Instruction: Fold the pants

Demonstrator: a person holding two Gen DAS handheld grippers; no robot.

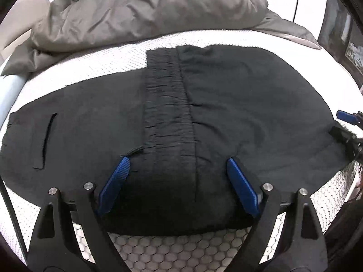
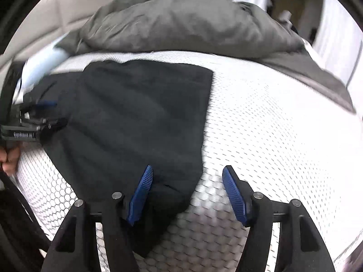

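Black pants lie folded flat on the white mattress, the gathered waistband running down the middle of the left wrist view. My left gripper is open, its blue pads either side of the waistband's near end, just above the cloth. My right gripper is open at the right near corner of the pants, its left pad over the cloth and its right pad over bare mattress. Each gripper shows at the edge of the other's view: the right one and the left one.
A crumpled grey duvet is heaped at the far side of the bed. A pale blue roll lies at the left edge. Bare white mattress stretches right of the pants. A hand shows at the far left.
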